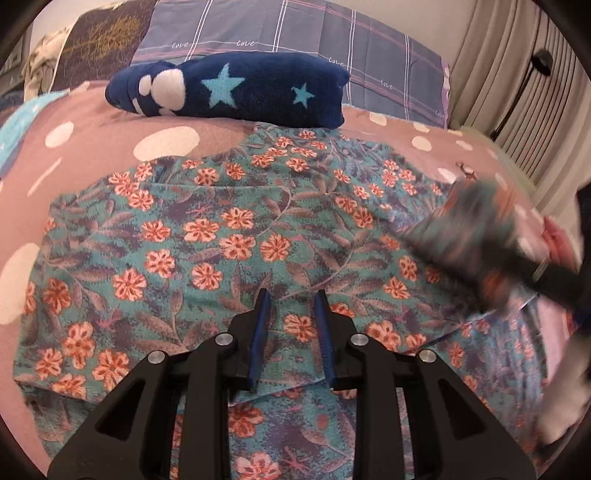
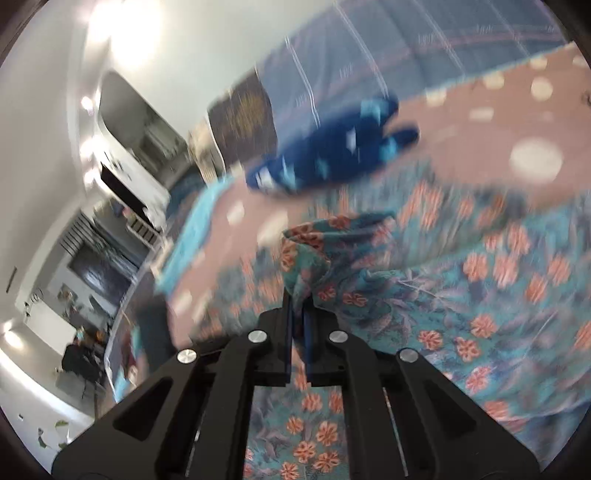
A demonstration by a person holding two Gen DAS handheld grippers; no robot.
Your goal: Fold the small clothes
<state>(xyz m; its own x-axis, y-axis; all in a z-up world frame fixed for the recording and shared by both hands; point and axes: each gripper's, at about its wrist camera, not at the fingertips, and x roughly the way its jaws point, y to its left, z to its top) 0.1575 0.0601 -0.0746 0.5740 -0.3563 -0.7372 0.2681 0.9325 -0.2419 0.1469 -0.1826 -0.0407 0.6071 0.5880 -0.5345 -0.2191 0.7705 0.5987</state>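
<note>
Presently the floral garment [image 1: 221, 236], teal with orange flowers, lies spread across the near half of the bed [image 1: 110, 122], which carries a mauve cover with white dots. In the right wrist view the right tool [image 2: 297, 314] is pressed together on a bunched fold of that garment [image 2: 325, 258], the cloth rising in a peak from between its blue pads. In the left wrist view the same tool appears as a blurred dark shape [image 1: 491, 236] at the right, with cloth lifted along with it. The left tool [image 1: 291, 321] sits low over the near middle of the garment, its blue pads partly spread; whether they pinch the fabric cannot be told. Beyond the garment, at the far side, lies a folded navy item with pale blue stars [image 1: 240, 86], just touching the garment's far edge. Behind that stands a checked pillow [image 1: 295, 33], with curtains [image 1: 517, 92] at the far right.
</note>
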